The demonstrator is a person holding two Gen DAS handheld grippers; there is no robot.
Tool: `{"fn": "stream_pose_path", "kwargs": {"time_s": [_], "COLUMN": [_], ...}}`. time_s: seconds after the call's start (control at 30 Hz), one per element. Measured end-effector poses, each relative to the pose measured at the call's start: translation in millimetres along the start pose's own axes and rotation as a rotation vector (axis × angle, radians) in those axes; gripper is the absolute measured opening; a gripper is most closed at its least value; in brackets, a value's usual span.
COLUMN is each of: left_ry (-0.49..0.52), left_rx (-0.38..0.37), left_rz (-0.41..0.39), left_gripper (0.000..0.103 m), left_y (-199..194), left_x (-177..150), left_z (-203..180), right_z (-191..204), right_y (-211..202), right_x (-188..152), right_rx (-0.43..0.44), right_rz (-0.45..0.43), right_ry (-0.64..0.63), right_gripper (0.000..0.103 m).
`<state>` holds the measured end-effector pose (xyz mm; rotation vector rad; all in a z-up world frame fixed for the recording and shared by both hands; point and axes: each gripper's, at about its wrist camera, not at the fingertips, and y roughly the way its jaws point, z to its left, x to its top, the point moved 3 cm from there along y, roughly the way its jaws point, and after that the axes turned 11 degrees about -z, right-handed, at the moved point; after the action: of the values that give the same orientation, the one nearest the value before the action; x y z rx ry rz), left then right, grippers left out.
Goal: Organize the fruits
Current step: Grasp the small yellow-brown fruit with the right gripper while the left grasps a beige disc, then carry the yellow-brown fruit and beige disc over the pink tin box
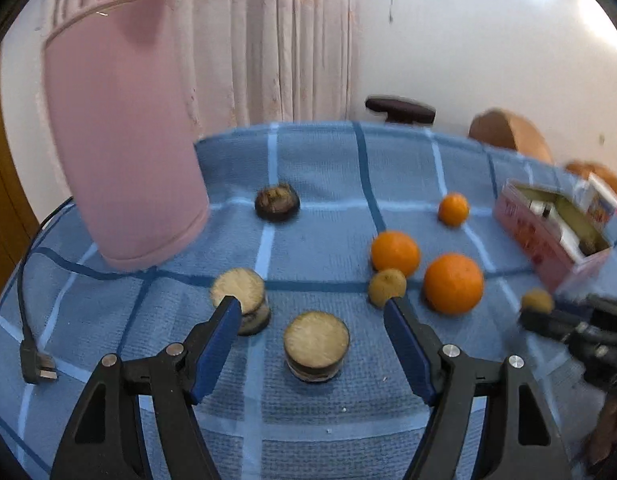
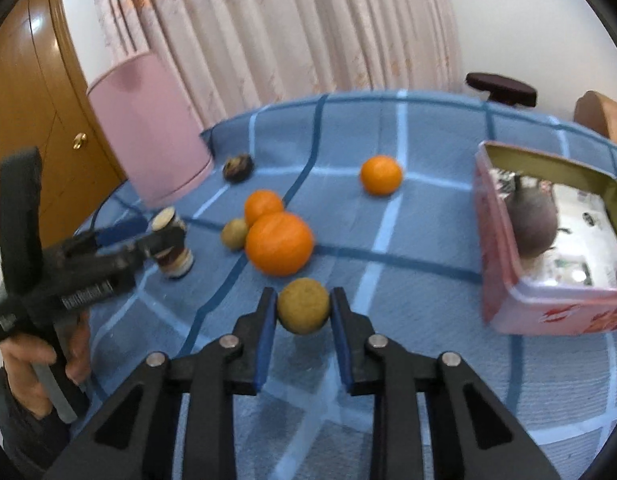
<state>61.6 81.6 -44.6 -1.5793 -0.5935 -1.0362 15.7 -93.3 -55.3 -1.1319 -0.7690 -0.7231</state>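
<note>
We've got the right claw (image 2: 303, 309) clamped on a small tan-brown fruit (image 2: 303, 310), maybe a longan, w/ the pink tin (image 2: 504, 264) just to its right, open side up. Left claw (image 1: 312, 312) hangs wide open, empty, above a cut round slice (image 1: 316, 344) on the tabletop (image 1: 328, 168); oranges (image 1: 453, 283) lie nearer the right.

Blue checked tablecloth (image 1: 320, 168) under oranges (image 1: 453, 283), pink container (image 1: 124, 140), pink tin (image 2: 548, 304)

Wall (image 1: 488, 40): white, glare patches | Curtain (image 2: 268, 28): pale pink, pleated | Cabinet (image 2: 32, 92): glossy wood, brass knob | Stool (image 2: 502, 86): dark, round | Tablecloth (image 1: 320, 160): blue check
</note>
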Motion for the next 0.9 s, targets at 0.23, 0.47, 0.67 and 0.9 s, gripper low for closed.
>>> {"fn": "stream_pose_path", "kwargs": {"time_s": [0.23, 0.47, 0.67, 0.9], "left_ry": [-0.039, -0.048, -0.147, -0.248], "left_rx": [-0.005, 0.008, 0.019, 0.064], "left_rz": [0.097, 0.087, -0.166, -0.253], "left_gripper": [0.036, 0.036, 0.036, 0.036], "left_y": [16.9, 15.5, -23.4, -38.5], "left_x": [-7.7, -8.8, 7.7, 9.2], "left_z": [6.4, 8.7, 22.4, 26.8], "right_z": [-4.2, -6.5, -10.4, -22.1], "right_y": [-5.4, -8.6, -25.8, -39.9], "right_x": [4.6, 6.5, 17.5, 27.5], "right_rx": [0.005, -0.017, -0.053, -0.055], "right_rz": [-0.015, -0.031, -0.137, -0.205], "right_ry": [0.020, 0.007, -0.005, 0.033], "right_gripper": [0.030, 0.030, 0.030, 0.030]}}
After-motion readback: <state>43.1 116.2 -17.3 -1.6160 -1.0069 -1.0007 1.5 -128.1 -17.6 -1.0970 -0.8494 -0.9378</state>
